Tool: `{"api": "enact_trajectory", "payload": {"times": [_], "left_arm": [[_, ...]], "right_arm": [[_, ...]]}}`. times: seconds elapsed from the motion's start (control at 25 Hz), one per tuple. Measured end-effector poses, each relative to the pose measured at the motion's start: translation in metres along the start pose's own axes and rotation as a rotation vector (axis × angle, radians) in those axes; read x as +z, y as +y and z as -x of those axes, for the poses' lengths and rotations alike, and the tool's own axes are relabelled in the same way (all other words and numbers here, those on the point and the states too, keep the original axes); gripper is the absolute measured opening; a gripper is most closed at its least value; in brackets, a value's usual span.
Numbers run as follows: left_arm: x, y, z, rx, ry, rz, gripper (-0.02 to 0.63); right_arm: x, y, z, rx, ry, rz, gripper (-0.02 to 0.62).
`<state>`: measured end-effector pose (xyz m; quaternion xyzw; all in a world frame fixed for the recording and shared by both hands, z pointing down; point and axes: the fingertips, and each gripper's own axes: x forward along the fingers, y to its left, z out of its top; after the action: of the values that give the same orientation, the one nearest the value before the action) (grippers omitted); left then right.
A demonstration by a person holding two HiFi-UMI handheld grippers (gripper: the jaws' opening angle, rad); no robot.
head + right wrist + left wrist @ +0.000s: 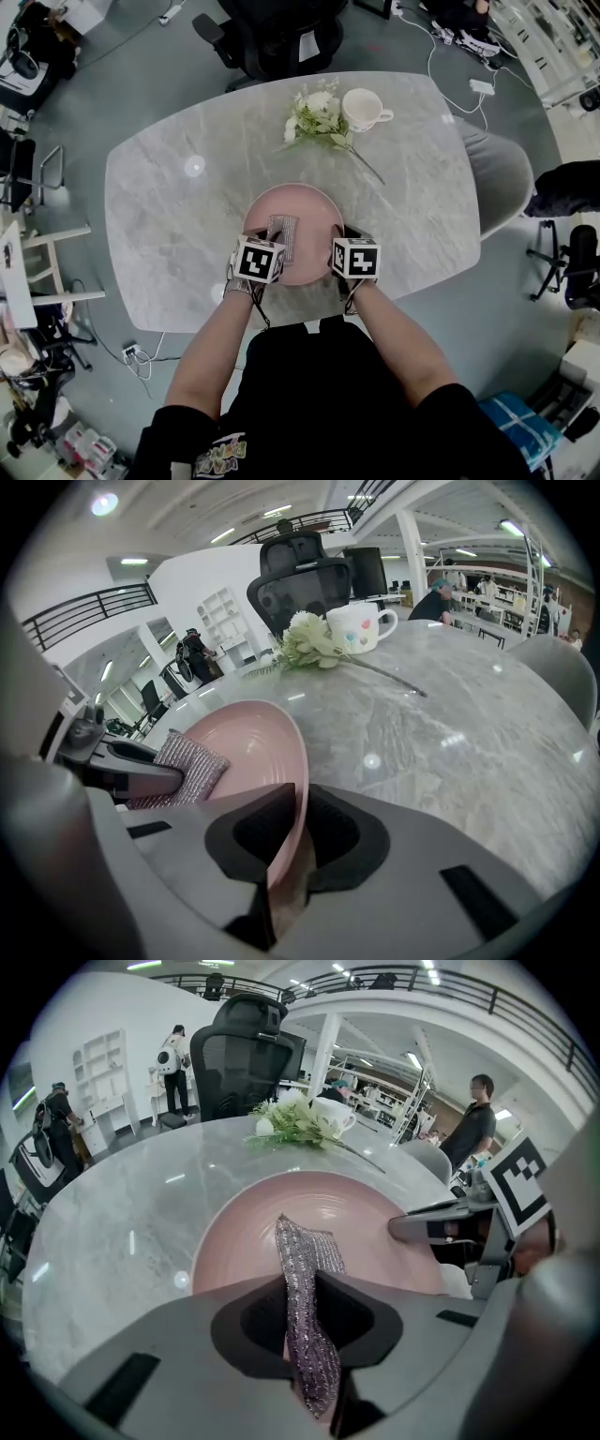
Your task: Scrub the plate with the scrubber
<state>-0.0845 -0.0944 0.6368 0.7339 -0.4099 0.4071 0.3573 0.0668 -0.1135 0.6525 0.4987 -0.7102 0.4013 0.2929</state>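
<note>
Marble table (169, 225) — left gripper (300, 1279) fingers pinch scrubber (305, 1246) over plate (234, 1241); right gripper (300, 794) fingers clamp plate rim.

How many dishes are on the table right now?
2. The plate is at the near edge, its rim clamped in the right gripper; the mug stands at the far side, beside the flowers. None seems hidden.

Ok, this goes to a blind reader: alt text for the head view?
Two handheld grippers work a pink plate on a marble table: the left gripper holds a scrubber over it, the right gripper clamps its rim. Flowers and a mug stand beyond.
</note>
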Motion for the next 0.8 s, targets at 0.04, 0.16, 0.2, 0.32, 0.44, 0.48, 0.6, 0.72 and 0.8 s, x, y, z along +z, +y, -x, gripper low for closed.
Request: {"api": "enact_trajectory", "payload": {"times": [0.04, 0.16, 0.2, 0.32, 0.44, 0.48, 0.6, 0.72, 0.8], "left_arm": [[-0.001, 0.004, 0.001, 0.009, 0.002, -0.002, 0.078], [-0.004, 0.016, 0.005, 0.039, 0.008, -0.016, 0.078], [-0.005, 0.019, 0.007, 0.049, 0.01, -0.025, 0.078], [-0.006, 0.028, 0.01, 0.081, 0.01, -0.061, 0.078], [-0.007, 0.036, 0.014, 0.113, 0.01, -0.096, 0.078], [-0.007, 0.038, 0.014, 0.125, 0.011, -0.109, 0.078], [-0.005, 0.046, 0.016, 0.16, 0.011, -0.144, 0.078], [-0.007, 0.053, 0.018, 0.183, 0.012, -0.157, 0.078], [-0.007, 0.059, 0.022, 0.202, 0.009, -0.167, 0.079]], "right_arm": [[0.001, 0.0, 0.0, -0.001, 0.0, 0.001, 0.054], [0.002, 0.001, 0.0, -0.003, -0.001, 0.004, 0.054], [0.001, 0.001, -0.001, -0.001, -0.001, 0.004, 0.055], [0.001, 0.001, -0.002, 0.0, 0.0, 0.002, 0.055], [0.0, 0.001, -0.002, 0.0, -0.003, 0.003, 0.055], [0.001, 0.001, -0.002, 0.0, -0.005, 0.004, 0.055], [0.002, 0.0, -0.004, -0.003, -0.007, 0.004, 0.055], [-0.001, 0.0, -0.003, -0.009, -0.001, -0.002, 0.055], [-0.001, 0.001, -0.002, -0.013, -0.001, -0.002, 0.055]]}}
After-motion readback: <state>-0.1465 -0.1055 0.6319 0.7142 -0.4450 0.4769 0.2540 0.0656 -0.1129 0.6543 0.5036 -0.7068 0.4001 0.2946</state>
